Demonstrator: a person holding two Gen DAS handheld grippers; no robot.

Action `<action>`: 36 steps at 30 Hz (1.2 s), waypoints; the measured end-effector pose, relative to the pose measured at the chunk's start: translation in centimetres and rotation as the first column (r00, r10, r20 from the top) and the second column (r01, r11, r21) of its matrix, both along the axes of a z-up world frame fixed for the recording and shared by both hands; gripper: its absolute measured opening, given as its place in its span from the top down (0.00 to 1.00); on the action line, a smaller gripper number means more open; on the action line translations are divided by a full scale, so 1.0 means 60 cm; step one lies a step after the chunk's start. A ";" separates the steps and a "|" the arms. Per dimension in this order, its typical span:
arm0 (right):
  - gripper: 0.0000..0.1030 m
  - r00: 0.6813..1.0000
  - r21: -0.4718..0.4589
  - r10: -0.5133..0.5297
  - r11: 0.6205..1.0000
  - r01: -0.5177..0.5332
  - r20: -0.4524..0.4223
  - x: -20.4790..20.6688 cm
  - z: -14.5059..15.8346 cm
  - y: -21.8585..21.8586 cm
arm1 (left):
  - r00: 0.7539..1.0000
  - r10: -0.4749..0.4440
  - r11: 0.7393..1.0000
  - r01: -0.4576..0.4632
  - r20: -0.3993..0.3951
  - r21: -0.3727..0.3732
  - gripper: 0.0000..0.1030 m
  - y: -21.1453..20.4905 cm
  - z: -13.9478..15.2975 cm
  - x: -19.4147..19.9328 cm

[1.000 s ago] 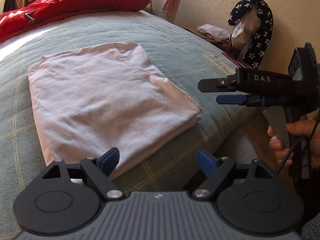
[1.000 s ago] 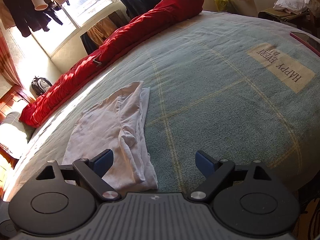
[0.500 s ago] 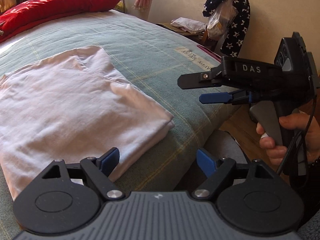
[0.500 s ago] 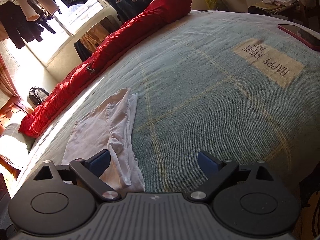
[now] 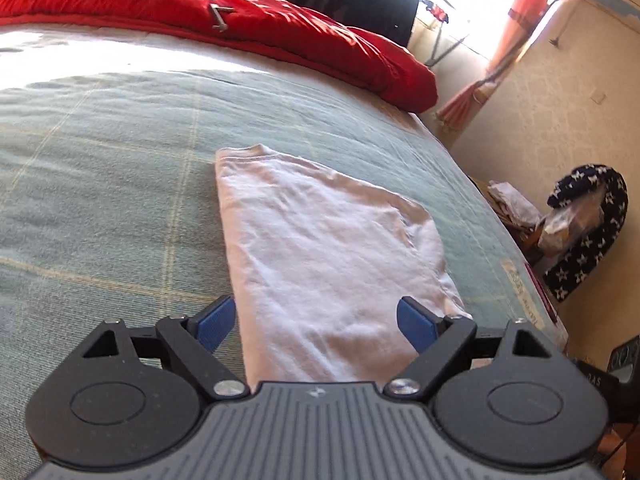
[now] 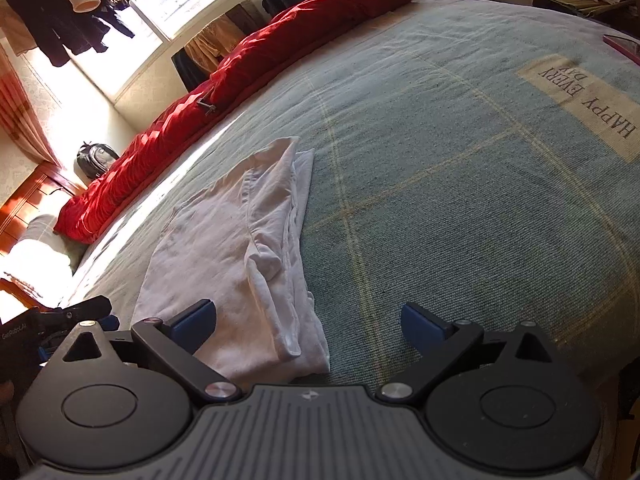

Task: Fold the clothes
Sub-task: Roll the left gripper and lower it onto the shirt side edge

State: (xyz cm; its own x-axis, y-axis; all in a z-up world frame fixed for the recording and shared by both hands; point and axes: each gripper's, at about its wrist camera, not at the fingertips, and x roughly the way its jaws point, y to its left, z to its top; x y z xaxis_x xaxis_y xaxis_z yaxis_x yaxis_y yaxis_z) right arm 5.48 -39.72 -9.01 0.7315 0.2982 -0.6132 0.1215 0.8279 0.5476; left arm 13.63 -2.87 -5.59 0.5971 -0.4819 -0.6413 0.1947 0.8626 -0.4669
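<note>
On the bed, near its front edge, a folded white shirt lay flat in the left wrist view, and the left gripper hovered over the shirt's near end with fingers apart, holding nothing. A red quilt ran along the far edge. From the right wrist view, the right gripper hung above the shirt's near corner, fingers spread wide and empty.

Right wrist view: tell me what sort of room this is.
Most likely a bedroom in a home: a wide bed under a green checked cover, a red duvet along its far side, and clothes hanging by the window.
</note>
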 end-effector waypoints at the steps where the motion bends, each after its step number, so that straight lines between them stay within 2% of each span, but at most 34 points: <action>1: 0.01 1.000 -0.001 0.000 1.000 0.000 0.000 0.001 0.000 0.000 | 0.999 0.026 0.999 -0.027 -0.022 -0.026 0.15 0.013 -0.008 0.009; 5: 0.00 1.000 -0.010 0.003 1.000 -0.003 -0.004 0.009 -0.003 0.000 | 0.992 0.024 0.982 -0.047 -0.122 -0.184 0.15 0.046 -0.048 0.053; 9: 0.00 1.000 -0.025 0.012 1.000 -0.012 -0.013 0.018 -0.006 0.001 | 0.980 -0.010 0.943 -0.057 -0.198 -0.329 0.13 0.065 -0.085 0.099; 14: 0.00 1.000 -0.039 0.019 0.999 -0.020 -0.019 0.025 -0.005 0.000 | 0.972 -0.091 0.910 -0.008 -0.218 -0.415 0.12 0.050 -0.106 0.161; 19: 0.00 1.000 -0.050 0.019 0.999 -0.020 -0.024 0.031 -0.006 0.004 | 0.959 -0.170 0.913 0.067 -0.225 -0.403 0.05 0.019 -0.106 0.195; 22: 0.00 0.999 -0.056 0.024 0.998 -0.026 -0.025 0.033 -0.004 0.006 | 0.953 -0.217 0.915 0.124 -0.209 -0.385 0.05 0.009 -0.098 0.176; 26: 0.00 0.999 -0.042 0.044 0.998 -0.045 -0.019 0.038 -0.001 0.005 | 0.932 -0.305 0.895 0.210 -0.195 -0.394 0.05 0.009 -0.095 0.137; 28: 0.00 0.998 -0.022 0.064 0.998 -0.065 -0.010 0.048 0.004 0.003 | 0.929 -0.313 0.892 0.216 -0.198 -0.397 0.05 0.009 -0.098 0.141; 31: 0.00 0.996 0.007 0.093 0.996 -0.093 0.013 0.068 0.015 0.001 | 0.931 -0.291 0.890 0.178 -0.220 -0.420 0.05 0.007 -0.105 0.170; 36: 0.00 0.989 0.041 0.140 0.989 -0.142 0.040 0.120 0.026 -0.003 | 0.925 -0.322 0.902 0.234 -0.204 -0.362 0.06 -0.012 -0.102 0.188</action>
State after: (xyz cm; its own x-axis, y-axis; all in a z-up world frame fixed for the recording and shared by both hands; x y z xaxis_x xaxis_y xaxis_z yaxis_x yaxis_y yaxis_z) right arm 12.66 -39.91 -7.48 0.7021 0.4261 -0.5705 -0.0160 0.8105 0.5855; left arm 24.93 -3.57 -11.73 0.2463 -0.8108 -0.5310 0.2416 0.5820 -0.7765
